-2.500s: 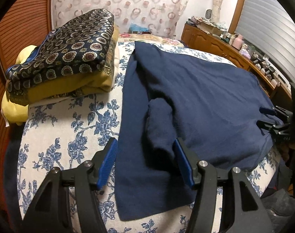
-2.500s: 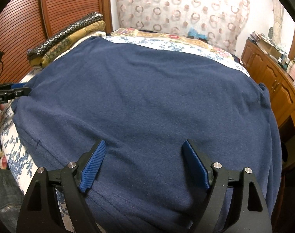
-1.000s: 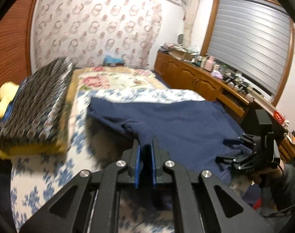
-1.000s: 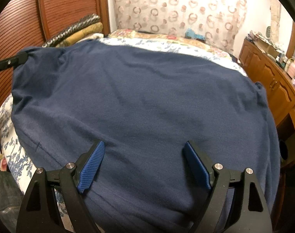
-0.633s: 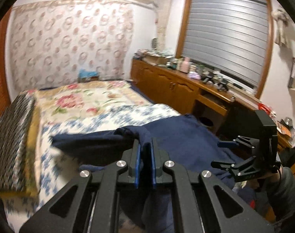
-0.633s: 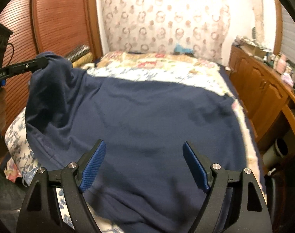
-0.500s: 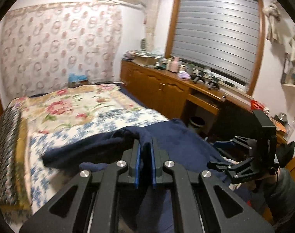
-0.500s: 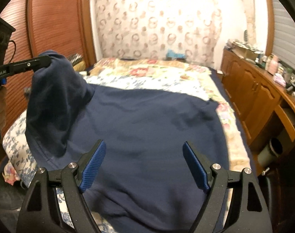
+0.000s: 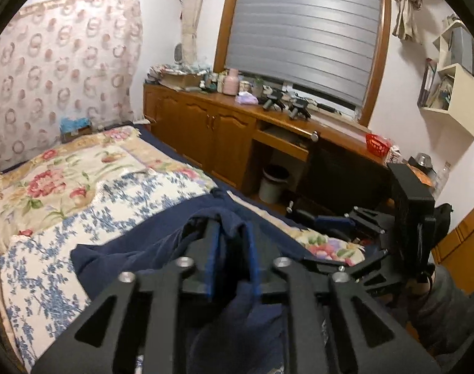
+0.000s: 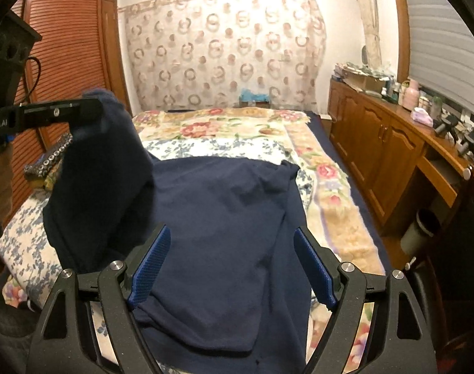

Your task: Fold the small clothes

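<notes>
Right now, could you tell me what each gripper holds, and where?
The left gripper, its jaws opening, has the navy garment's lifted edge between them; the right gripper holds nothing.

The dark navy fleece garment [image 10: 224, 218] lies spread across the floral bed cover [image 10: 340, 218]. Its left side is lifted, draping down in a fold.

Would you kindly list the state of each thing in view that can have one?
navy garment: part lifted, rest spread on bed
left gripper: jaws opening, navy cloth between them
right gripper: open, empty, above garment
desk drawer: pulled out
window blind: lowered
</notes>
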`<control>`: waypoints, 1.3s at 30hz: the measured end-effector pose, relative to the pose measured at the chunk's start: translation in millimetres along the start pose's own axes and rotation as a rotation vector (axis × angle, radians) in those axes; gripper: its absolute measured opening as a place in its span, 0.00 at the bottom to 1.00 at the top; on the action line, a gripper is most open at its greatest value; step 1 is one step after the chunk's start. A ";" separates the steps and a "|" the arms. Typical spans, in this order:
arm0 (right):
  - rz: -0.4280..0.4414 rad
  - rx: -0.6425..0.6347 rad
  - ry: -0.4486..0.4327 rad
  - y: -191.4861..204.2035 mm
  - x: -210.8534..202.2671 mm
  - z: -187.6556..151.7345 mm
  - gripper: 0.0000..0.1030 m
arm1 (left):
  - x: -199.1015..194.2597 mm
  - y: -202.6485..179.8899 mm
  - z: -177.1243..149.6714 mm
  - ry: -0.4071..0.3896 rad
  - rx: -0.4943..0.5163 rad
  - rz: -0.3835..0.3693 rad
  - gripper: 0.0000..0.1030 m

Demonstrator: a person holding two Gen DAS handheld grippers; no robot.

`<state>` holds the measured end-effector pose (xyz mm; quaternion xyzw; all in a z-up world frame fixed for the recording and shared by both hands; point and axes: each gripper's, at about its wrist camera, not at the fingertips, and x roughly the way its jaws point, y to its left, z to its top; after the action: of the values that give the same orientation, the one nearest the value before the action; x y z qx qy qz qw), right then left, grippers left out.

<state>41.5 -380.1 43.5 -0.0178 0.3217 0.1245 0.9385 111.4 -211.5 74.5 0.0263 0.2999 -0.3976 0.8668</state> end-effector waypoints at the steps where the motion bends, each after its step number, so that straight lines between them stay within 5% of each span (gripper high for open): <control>1: 0.000 0.001 0.004 -0.1 1.0 -0.4 0.81 | -0.4 1.5 -3.2 0.003 0.007 0.007 0.34; 6: 0.014 0.005 0.021 3.4 10.7 -1.7 0.81 | -10.7 8.5 -11.7 -0.007 0.001 0.053 0.55; 19: 0.066 -0.015 0.054 17.6 51.0 10.7 0.81 | -31.0 72.1 -71.3 0.015 -0.100 0.231 0.55; 34: 0.075 0.005 0.189 11.6 96.2 1.4 0.81 | -18.4 103.6 -113.8 0.081 -0.182 0.258 0.55; 37: 0.122 0.002 0.209 14.2 99.9 -3.1 0.58 | -17.2 104.5 -116.9 0.083 -0.192 0.256 0.55; 39: 0.159 -0.020 0.206 19.8 97.8 -5.2 0.33 | -16.6 105.1 -118.1 0.084 -0.197 0.254 0.55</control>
<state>108.1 -339.8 -19.1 -0.0143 0.4154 0.1991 0.8875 118.2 -95.0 -33.5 -0.0047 0.3676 -0.2518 0.8952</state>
